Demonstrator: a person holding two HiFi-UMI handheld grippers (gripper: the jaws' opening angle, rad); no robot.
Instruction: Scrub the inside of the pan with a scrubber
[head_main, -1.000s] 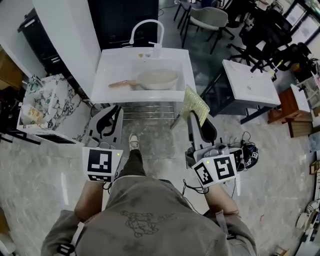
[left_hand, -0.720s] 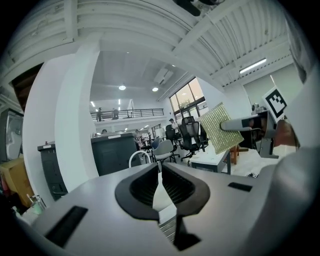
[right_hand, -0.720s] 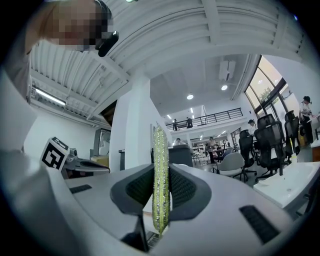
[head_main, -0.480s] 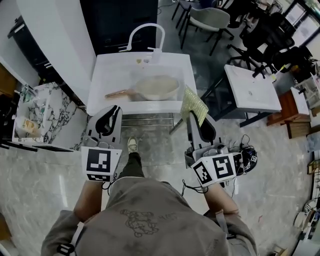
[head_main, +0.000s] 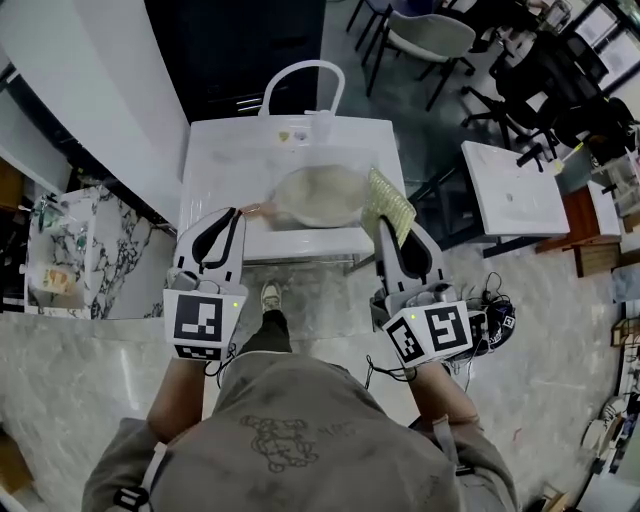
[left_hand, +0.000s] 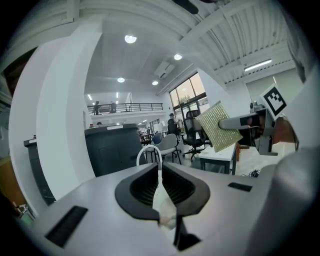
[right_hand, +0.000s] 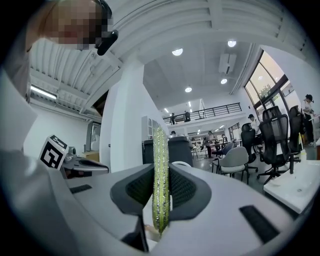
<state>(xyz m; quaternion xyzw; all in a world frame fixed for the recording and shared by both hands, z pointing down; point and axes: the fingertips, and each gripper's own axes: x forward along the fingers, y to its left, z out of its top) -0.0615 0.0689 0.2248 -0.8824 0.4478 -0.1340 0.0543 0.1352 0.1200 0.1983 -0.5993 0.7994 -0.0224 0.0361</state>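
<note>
Pan (head_main: 318, 195) sits in white sink (head_main: 215, 160), at 12 o'clock in head view.
right hand-held gripper (head_main: 388, 228) grasping green scrubber (head_main: 391, 205) at pan's 3 o'clock; left hand-held gripper (head_main: 228, 222) clenched, empty.

The pan (head_main: 318, 195) lies in the sink (head_main: 225, 155), scrubber (head_main: 390, 205) at its right, faucet (head_main: 300, 64) behind.

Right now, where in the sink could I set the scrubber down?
Bare sink floor runs along the left wall, from the faucet side down beside the pan. The right near side is crowded: pan and scrubber.
</note>
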